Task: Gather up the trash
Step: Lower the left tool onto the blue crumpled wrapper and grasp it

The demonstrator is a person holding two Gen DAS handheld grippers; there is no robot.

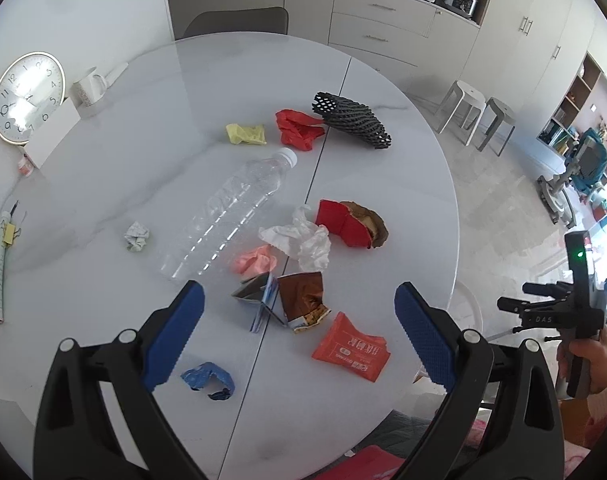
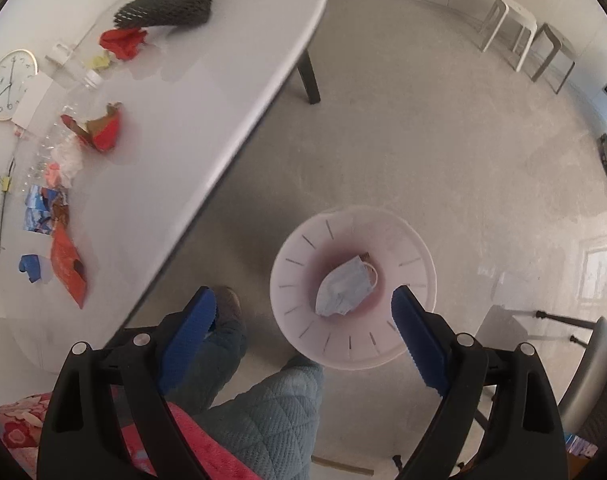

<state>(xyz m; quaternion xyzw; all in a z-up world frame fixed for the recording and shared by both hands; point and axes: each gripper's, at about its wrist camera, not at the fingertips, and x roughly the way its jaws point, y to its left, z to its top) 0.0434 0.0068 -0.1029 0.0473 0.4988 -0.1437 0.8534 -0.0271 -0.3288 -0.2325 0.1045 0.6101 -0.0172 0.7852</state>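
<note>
— Both grippers, left [image 1: 299, 336] and right [image 2: 303, 334]: how do our fingers stand?
— Spread, empty. Our mask [image 2: 343, 290] lies in the bin [image 2: 417, 240] on the floor; wrappers [image 1: 351, 350] litter the counter [image 1: 143, 160].

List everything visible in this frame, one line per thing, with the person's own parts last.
table: 1, white, round
clear bottle: 1, lying mid-table
foam net: 1, black, far side
crumpled scraps: red, yellow, white, pink, blue, grey-white
red-brown carton: 1, right of the bottle
torn brown packet: 1, near edge
orange wrapper: 1, near edge
clock, mug: far left
bin: 1, pale pink, on floor
face mask: 1, light blue, in bin
stools: 2, floor
left gripper, right gripper: blue fingers, open, empty
</note>
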